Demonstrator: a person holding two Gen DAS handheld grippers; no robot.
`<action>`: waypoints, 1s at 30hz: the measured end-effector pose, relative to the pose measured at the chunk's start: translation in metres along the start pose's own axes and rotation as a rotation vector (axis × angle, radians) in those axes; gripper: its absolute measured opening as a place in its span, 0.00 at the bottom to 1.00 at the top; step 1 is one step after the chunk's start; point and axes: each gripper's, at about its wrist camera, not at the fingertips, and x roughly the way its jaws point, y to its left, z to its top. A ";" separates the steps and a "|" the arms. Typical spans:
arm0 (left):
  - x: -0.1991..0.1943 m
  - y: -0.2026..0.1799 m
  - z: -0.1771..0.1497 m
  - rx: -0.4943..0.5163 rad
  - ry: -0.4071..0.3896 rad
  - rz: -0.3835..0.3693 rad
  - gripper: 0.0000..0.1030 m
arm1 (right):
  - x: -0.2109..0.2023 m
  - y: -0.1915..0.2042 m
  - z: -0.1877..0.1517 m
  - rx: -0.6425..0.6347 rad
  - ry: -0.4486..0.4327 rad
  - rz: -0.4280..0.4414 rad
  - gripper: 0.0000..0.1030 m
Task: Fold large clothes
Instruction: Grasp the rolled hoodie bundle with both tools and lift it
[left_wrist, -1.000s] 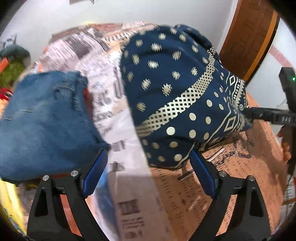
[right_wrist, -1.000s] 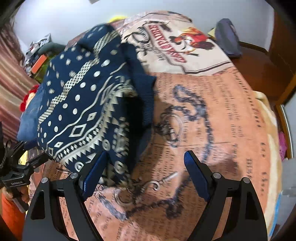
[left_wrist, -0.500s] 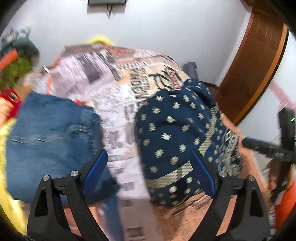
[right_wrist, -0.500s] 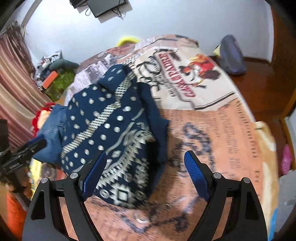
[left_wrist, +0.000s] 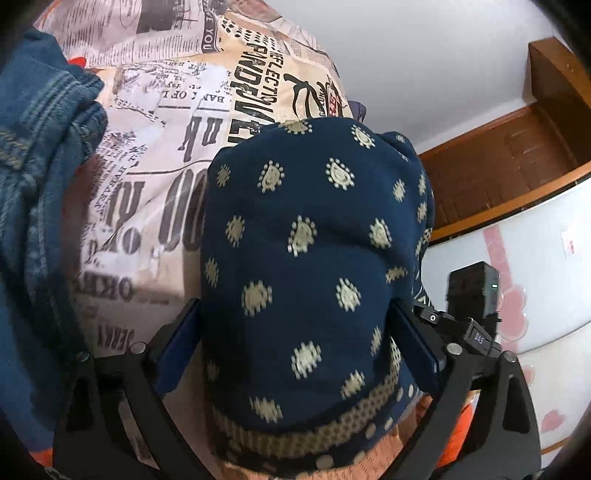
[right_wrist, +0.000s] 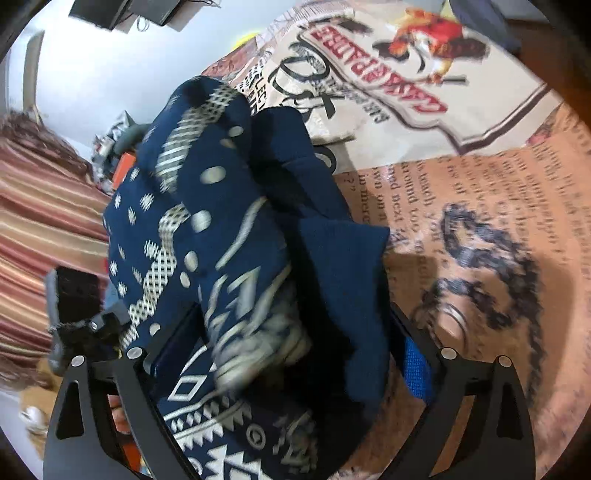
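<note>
Your left gripper (left_wrist: 295, 354) and right gripper (right_wrist: 291, 354), jaws just widened and gripping nothing, straddle the navy sweater (left_wrist: 314, 258) bundle, which runs lengthwise up-frame.

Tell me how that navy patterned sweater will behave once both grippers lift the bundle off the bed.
The navy patterned sweater is probably floppy: in the right wrist view a loose plain flap already hangs off the bundle. It looks thick and knitted, so likely bulky rather than slippery. Lifted by the left gripper and right gripper, the folds may sag open.
</note>
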 end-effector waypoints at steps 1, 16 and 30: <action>0.004 0.001 0.003 -0.005 0.003 -0.008 0.97 | 0.004 -0.004 0.002 0.018 0.011 0.013 0.94; -0.005 -0.010 0.006 0.011 -0.007 -0.011 0.77 | 0.000 0.012 -0.005 0.062 0.069 0.123 0.51; -0.148 -0.079 0.012 0.250 -0.209 -0.023 0.64 | -0.071 0.133 -0.027 -0.087 -0.020 0.188 0.30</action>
